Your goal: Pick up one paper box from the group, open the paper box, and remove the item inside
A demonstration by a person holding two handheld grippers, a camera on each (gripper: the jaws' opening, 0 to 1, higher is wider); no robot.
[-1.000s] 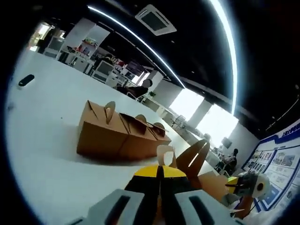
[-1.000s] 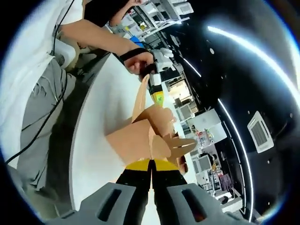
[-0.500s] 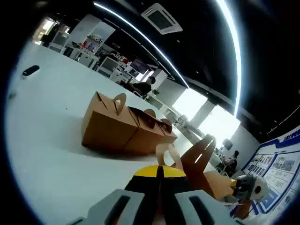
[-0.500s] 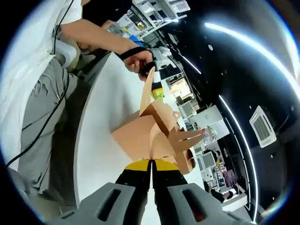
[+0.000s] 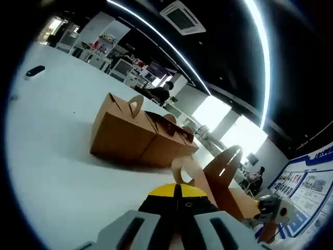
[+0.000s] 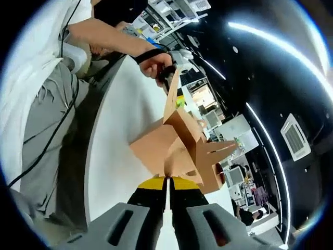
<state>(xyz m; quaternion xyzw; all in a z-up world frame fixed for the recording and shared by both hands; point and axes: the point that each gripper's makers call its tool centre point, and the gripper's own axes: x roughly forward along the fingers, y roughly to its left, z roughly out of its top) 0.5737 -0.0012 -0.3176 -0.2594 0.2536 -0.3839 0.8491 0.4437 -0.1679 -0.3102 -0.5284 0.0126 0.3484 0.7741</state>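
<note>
A brown paper box (image 6: 171,148) is held above the white table (image 6: 117,130) between both grippers, its top flaps spread apart. My right gripper (image 6: 167,180) is shut on one flap of it. My left gripper (image 5: 179,188) is shut on the opposite handle flap (image 5: 183,171), and from the right gripper view it (image 6: 178,99) shows at the far end of the box in a person's hand. The other tall flap (image 5: 225,172) with a slot stands just right of my left jaws. The group of closed brown boxes (image 5: 138,138) stands in a row on the table beyond.
A small dark object (image 5: 34,70) lies far left on the table (image 5: 57,156). A person in a white top and grey trousers (image 6: 44,88) stands along the table's edge. Office desks and screens fill the background.
The held box's flaps have spread wider apart and the box has tilted. The left gripper view has shifted a little, so the box group sits slightly lower in it.
</note>
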